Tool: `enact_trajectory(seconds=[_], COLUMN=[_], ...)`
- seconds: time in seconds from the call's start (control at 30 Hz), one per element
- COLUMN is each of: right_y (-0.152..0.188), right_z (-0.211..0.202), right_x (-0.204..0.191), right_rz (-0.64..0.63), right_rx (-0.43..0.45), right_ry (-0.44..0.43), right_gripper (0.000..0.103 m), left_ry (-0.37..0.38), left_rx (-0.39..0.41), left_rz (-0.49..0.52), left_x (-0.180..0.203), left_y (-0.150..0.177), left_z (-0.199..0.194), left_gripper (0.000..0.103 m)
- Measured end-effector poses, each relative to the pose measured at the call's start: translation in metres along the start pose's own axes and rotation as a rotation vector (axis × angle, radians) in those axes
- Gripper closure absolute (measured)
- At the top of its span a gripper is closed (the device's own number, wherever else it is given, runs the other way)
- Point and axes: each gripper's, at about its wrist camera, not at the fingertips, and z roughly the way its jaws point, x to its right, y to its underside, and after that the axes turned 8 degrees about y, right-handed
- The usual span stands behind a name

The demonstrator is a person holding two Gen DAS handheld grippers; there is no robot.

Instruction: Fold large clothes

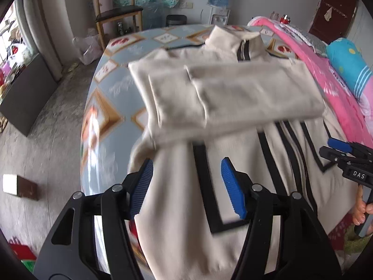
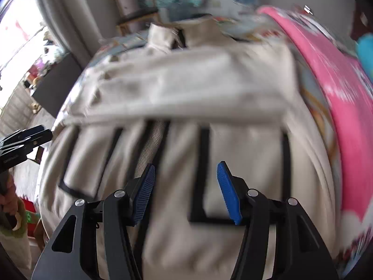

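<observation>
We've got the jacket (image 1: 209,186) lying flat on the table (image 1: 112,98), collar (image 1: 233,39) at the far end, and both sleeves (image 1: 233,93) folded across the chest, one overlapping the other. The left gripper (image 1: 186,186) hangs over the jacket's near left part, the right gripper (image 2: 186,191) over its near right part, both apart from the cloth as far as we can tell. The blanket (image 1: 326,81) runs along the table's right side with a pillow (image 1: 347,63) on it. Behind the table stand a chair (image 1: 116,11) on the left and a water dispenser (image 1: 219,4) further right. A box (image 1: 19,185) sits on the floor, left of the table.
</observation>
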Motion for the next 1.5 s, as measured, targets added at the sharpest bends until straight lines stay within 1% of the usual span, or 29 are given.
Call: enact_trajectory(seconds=[0.03,0.1,0.13,0.23,0.3,0.4,0.5,0.57,0.67,0.73,0.8,0.9,0.97,1.0,1.23,1.43,1.5], right_y=[0.010,0.029,0.036,0.052,0.057,0.061,0.061,0.062,0.063,0.066,0.069,0.074,0.077,0.078,0.080,0.080,0.080], right_z=[-0.003,-0.009,-0.010,-0.017,-0.019,-0.018,-0.012,-0.008,0.002,0.008,0.009,0.008,0.008,0.008,0.007,0.006,0.007], right_x=[0.005,0.013,0.014,0.011,0.008,0.003,0.003,0.003,0.001,0.000,-0.001,0.000,-0.001,-0.001,0.001,0.001,0.001], right_rz=[0.020,0.059,0.070,0.051,0.028,-0.006,-0.001,0.004,-0.026,-0.041,-0.055,-0.037,-0.030,-0.027,-0.009,-0.006,-0.008], right_rx=[-0.009,-0.019,-0.015,-0.002,0.008,0.037,0.041,0.039,0.020,0.012,0.029,0.047,0.059,0.067,0.085,0.085,0.086], right_ry=[0.013,0.030,0.034,0.052,0.075,0.071,0.053,0.037,0.068,0.083,0.097,0.107,0.115,0.120,0.120,0.122,0.123], right_gripper=[0.048,0.038,0.038,0.036,0.027,0.021,0.020,0.018,0.016,0.013,0.008,0.006,0.006,0.006,0.006,0.006,0.006], left_ry=[0.000,-0.012,-0.017,-0.036,-0.065,-0.106,-0.141,-0.165,-0.189,-0.199,-0.205,-0.218,-0.252,-0.263,-0.223,-0.225,-0.226], left_rx=[-0.008,-0.021,-0.026,-0.041,-0.054,-0.062,-0.062,-0.057,-0.046,-0.032,-0.018,-0.004,-0.001,0.002,-0.013,-0.015,-0.010], left_rz=[-0.004,-0.008,-0.006,0.004,0.010,0.014,0.010,0.006,-0.012,-0.031,-0.053,-0.061,-0.057,-0.059,-0.082,-0.104,-0.098], left_x=[0.003,0.011,0.015,0.025,0.027,0.030,0.033,0.035,0.035,0.034,0.032,0.033,0.035,0.036,0.028,0.028,0.029], left_y=[0.008,0.027,0.036,0.056,0.064,0.072,0.076,0.079,0.082,0.083,0.085,0.086,0.087,0.087,0.085,0.085,0.086], left_z=[-0.001,-0.002,-0.001,0.004,0.010,0.013,0.014,0.014,0.015,0.015,0.015,0.015,0.016,0.016,0.017,0.017,0.017], left_gripper=[0.040,0.037,0.036,0.033,0.033,0.033,0.029,0.025,0.020,0.018,0.015,0.013,0.006,0.007,0.007,0.007,0.007])
